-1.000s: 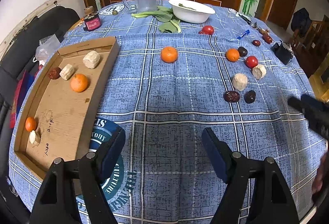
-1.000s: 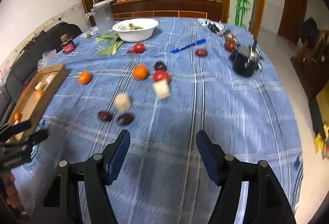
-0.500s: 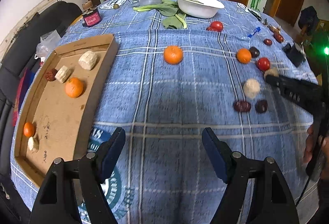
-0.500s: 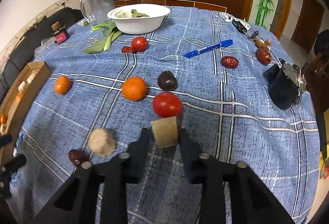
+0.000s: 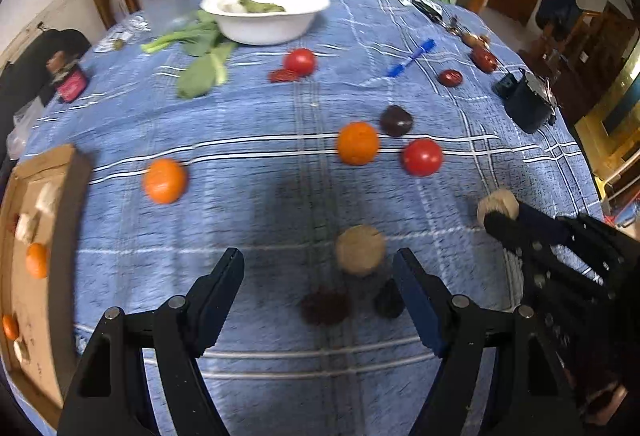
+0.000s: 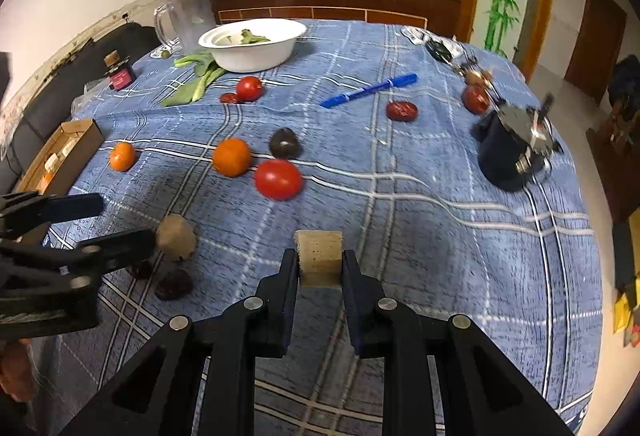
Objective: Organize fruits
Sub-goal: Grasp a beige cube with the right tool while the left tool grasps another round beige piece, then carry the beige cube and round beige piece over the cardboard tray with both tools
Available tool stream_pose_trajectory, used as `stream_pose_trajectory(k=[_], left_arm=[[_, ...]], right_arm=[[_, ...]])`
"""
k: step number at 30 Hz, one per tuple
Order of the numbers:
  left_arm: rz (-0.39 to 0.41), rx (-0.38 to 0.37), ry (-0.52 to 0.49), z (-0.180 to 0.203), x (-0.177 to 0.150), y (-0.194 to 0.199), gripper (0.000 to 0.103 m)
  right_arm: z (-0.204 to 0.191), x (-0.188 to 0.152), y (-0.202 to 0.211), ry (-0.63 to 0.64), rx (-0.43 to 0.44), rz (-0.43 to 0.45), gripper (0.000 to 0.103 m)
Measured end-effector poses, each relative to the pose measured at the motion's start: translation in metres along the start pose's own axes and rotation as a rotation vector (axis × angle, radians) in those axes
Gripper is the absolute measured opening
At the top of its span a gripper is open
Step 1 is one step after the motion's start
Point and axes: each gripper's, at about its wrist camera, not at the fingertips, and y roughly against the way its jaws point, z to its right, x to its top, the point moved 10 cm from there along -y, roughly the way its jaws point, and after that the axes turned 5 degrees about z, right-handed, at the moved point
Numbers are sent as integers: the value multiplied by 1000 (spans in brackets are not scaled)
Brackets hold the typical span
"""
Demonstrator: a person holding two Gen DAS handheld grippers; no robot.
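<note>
Fruits (image 6: 278, 178) ring the tan block (image 6: 319, 256) clamped in the right hand-held gripper (image 6: 319, 270); left hand-held gripper (image 5: 320, 282) gapes.

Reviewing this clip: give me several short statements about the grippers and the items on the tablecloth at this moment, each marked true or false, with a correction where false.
1. The right gripper is shut on a tan cube-shaped piece. True.
2. The left gripper is clamped on an orange. False: its jaws stand open with nothing gripped; a round tan piece lies on the cloth between the fingertips.
3. A blue pen lies on the tablecloth. True.
4. The white bowl is empty. False: green leaves lie in it.
5. The cardboard tray holds no fruit. False: oranges and tan pieces lie in it.
</note>
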Motion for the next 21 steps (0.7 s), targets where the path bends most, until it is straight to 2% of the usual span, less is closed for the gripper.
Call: stream_pose_trajectory(k=[6, 7, 8, 9, 10, 15, 21], left_arm=[[-47, -5, 3, 11, -3, -21, 73], [-59, -9, 9, 10, -4, -25, 62], [-75, -16, 15, 9, -7, -29, 55], [-44, -9, 4, 9, -4, -26, 43], [-45, -33, -4, 12, -5, -26, 27], [-30, -32, -5, 9, -6, -22, 27], [18, -29, 16, -5, -4, 2, 27]], right_arm=[[15, -7, 4, -44, 14, -3, 22], [16, -6, 5, -45, 14, -1, 22], [16, -6, 6, -48, 14, 2, 22], [16, -6, 7, -51, 16, 5, 22], [16, -5, 8, -54, 18, 8, 22], [13, -5, 12, -53, 15, 20, 22], [12, -11, 14, -55, 24, 16, 23]])
